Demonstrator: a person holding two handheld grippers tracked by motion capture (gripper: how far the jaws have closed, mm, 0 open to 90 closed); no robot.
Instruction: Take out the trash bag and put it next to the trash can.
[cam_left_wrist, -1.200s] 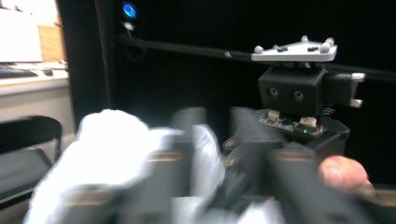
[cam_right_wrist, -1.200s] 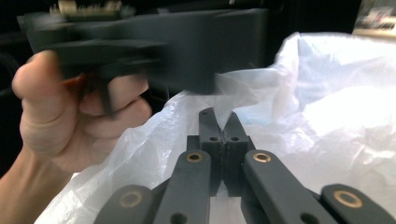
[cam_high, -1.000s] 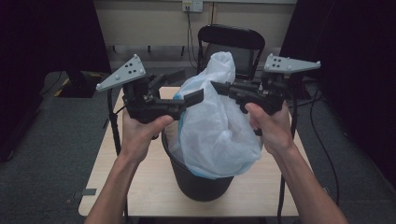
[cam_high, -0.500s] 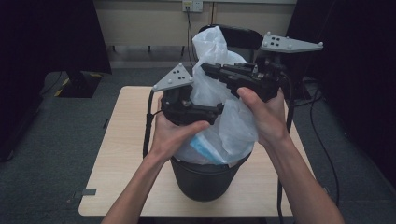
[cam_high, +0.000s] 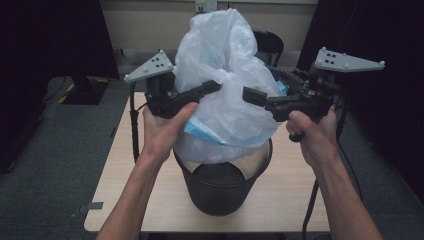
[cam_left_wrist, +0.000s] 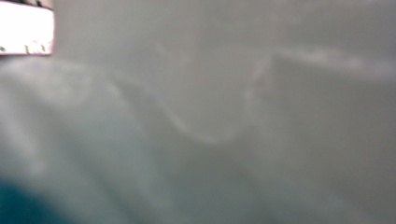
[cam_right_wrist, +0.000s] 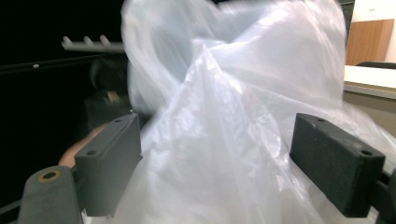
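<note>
**K:** Bag (cam_high: 225, 90) status: white plastic liner, bulging, raised above the bin (cam_high: 220, 187) with its lower end hanging at the rim. Bin sits on the table (cam_high: 120, 165) near the front edge.

**R:** Left gripper (cam_high: 212, 87)?

**K:** Jaws have just been closing and are now clenched on the bag's left side, about mid-height. Left gripper view is pressed right into the film (cam_left_wrist: 210, 140), blurred, so the pinch itself I judge from the high view.

**R:** Right gripper (cam_high: 248, 95)?

**K:** Jaws have just been opening. Right gripper view has both pads spread wide with plastic (cam_right_wrist: 224, 130) bulging between them, not squeezed. Released.

**R:** So the left carries it alone. How to do the lift well?

**K:** My read: re-grip with the right higher up, near the gathered neck, before pulling further. Pinch bunched film, not a single layer, or it tears or slips. Lift straight up so the bottom clears the rim without dragging the bin.

**R:** Hand pose?

**K:** Both forearms come in from below, hands level with the bag's middle, grippers roughly horizontal and aimed inward at each other across the bag. Left wrist close against the film; right hand sits slightly off it.
</note>
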